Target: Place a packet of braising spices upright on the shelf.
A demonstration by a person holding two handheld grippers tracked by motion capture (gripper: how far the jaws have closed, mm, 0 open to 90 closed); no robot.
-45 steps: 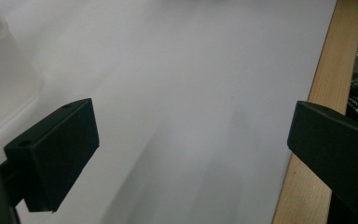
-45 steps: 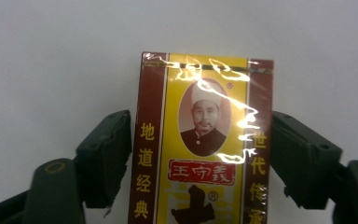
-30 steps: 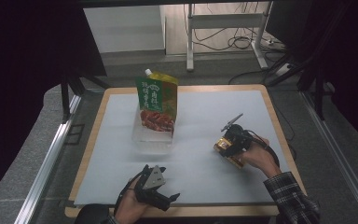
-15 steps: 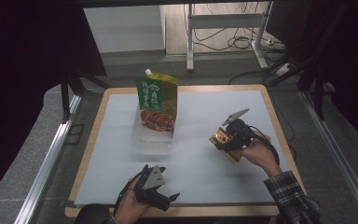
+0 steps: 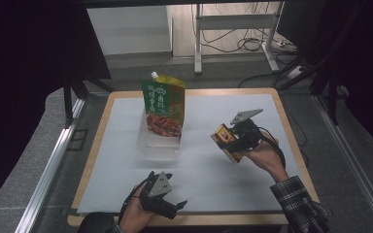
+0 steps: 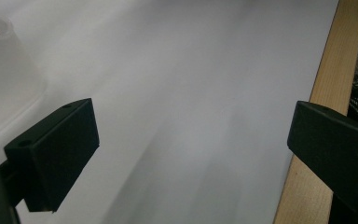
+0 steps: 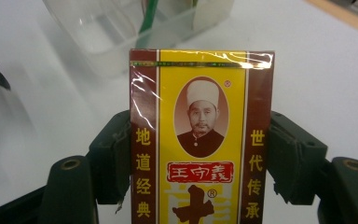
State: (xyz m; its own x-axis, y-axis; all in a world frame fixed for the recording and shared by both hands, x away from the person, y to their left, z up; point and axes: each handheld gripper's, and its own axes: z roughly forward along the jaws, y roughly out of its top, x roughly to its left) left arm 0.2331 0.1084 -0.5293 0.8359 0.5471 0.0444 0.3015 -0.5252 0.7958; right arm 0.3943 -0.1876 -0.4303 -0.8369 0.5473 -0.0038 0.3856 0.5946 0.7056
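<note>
Resting near the worktop's front edge, your left gripper (image 5: pixel 161 200) gapes wide, empty. Your right gripper (image 5: pixel 234 137), raised above the worktop's right half, clamps the yellow-and-maroon spice box (image 7: pixel 200 140) by its sides, long axis pointing toward the clear container (image 5: pixel 159 141).

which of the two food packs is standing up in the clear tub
The green spouted sauce pouch: it stands upright in the clear plastic tub. The yellow-and-brown box is off the table, clamped in the right gripper.
</note>
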